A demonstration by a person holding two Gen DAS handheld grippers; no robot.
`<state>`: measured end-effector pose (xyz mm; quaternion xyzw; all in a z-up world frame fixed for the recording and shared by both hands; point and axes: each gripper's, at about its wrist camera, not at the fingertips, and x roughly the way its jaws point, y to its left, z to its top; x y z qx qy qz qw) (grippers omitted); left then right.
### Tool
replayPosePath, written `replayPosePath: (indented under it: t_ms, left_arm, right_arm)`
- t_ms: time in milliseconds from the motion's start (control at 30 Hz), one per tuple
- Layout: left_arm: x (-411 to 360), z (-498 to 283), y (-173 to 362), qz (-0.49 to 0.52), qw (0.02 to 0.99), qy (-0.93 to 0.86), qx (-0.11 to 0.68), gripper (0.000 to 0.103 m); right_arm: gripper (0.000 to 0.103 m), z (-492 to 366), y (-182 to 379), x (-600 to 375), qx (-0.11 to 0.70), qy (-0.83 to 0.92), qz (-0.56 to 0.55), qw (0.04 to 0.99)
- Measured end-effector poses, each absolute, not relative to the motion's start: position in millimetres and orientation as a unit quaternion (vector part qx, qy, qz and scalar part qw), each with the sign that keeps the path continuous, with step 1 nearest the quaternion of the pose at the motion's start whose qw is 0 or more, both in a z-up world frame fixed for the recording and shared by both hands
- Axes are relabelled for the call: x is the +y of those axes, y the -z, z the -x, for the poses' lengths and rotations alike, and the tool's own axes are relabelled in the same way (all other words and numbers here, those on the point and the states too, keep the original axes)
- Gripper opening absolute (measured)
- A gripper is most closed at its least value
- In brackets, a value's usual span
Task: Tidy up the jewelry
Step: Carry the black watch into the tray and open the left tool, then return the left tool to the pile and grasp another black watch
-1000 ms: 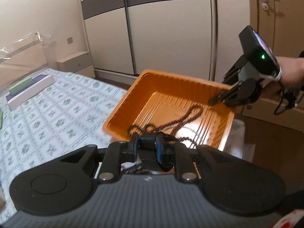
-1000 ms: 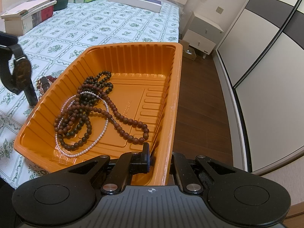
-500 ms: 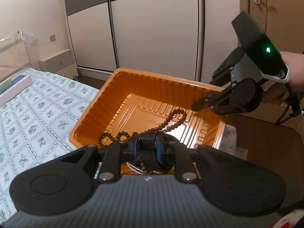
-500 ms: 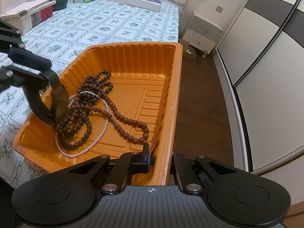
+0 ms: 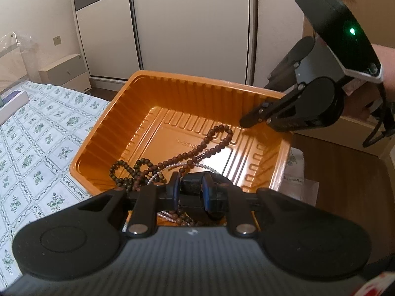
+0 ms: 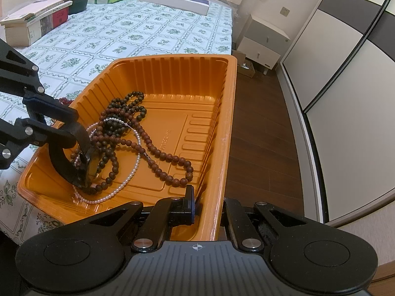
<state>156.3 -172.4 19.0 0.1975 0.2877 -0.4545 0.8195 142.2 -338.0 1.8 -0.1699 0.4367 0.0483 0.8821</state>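
L gripper reaches down into the orange tray from its left rim, fingers tilted steeply, clamped on a black watch w/ strap ends hanging, right over the bead pile. R gripper is level, pinched on the tray's near rim by the corner. Brown bead necklace & pearl strand lie tangled on the tray floor, tray sitting at the bed edge.

orange tray, embossed code, unreadable
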Motion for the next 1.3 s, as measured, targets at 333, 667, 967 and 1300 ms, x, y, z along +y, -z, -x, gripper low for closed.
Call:
replayPosePath:
  t_ms: [333,667,967,1300]
  left_arm:
    - [-143,-165,-37,-0.166,0.853,0.416,0.267,0.021]
    - [-39,-187,-36,-0.132,0.902,0.292,0.29,0.029]
    - [-7,-175,-7,-0.097,0.907,0.253,0.322,0.029]
    - [-53,-161,23,-0.082,0.891,0.308,0.322,0.036]
  right_arm:
    - [0.005,-142,0,-338,0.436,-0.048,0.169,0.883]
    - [0.005,-141,0,-338,0.436,-0.047,0.166,0.883]
    - [0.005,-142,1,-341,0.438,-0.045,0.162,0.883]
    - [0.005,-143,1,-341,0.438,-0.045,0.162,0.883]
